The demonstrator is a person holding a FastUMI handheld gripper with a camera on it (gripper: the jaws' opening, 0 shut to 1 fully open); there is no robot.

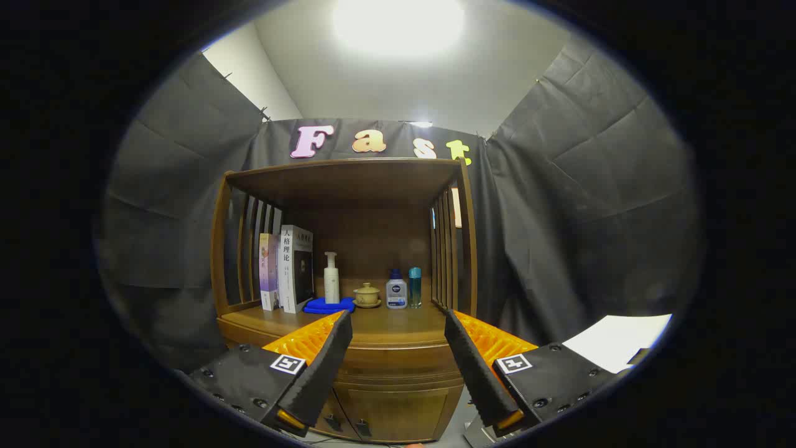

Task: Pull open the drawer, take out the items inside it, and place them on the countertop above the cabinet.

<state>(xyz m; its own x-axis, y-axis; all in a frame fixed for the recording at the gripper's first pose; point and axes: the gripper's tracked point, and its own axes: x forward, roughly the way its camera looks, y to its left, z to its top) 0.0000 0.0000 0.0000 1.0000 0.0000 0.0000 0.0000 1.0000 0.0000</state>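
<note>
So the wooden cabinet [398, 386] is sitting against the black cloth wall of the booth, with a white ceiling and a bright lamp glowing overhead. Its worktop [398, 323] is running across under a slatted wooden hutch [348, 180], and a white sheet [615, 348] is lying off to the right, near the camera.

The gripper [398, 336] is hanging in front of the cabinet with its jaws spread wide apart, holding nothing and touching nothing. The front edge of the worktop is showing right through the gap between them.

The drawer [398, 367] is sitting just below the worktop edge, beyond the fingers, and it's looking closed. Can't tell what's inside. Below it a cabinet door [398, 414] is showing too.

Stuff standing on the worktop at the far side, left to right: a couple of books [286, 267] upright against the left slats, a white pump bottle [331, 279] standing by a folded blue cloth [328, 305], a small lidded teacup [367, 294] on its saucer, a squat bottle with a dark blue cap [396, 290], and a slim teal bottle [415, 287] just beside it. Nothing is blocking the drawer front.
</note>
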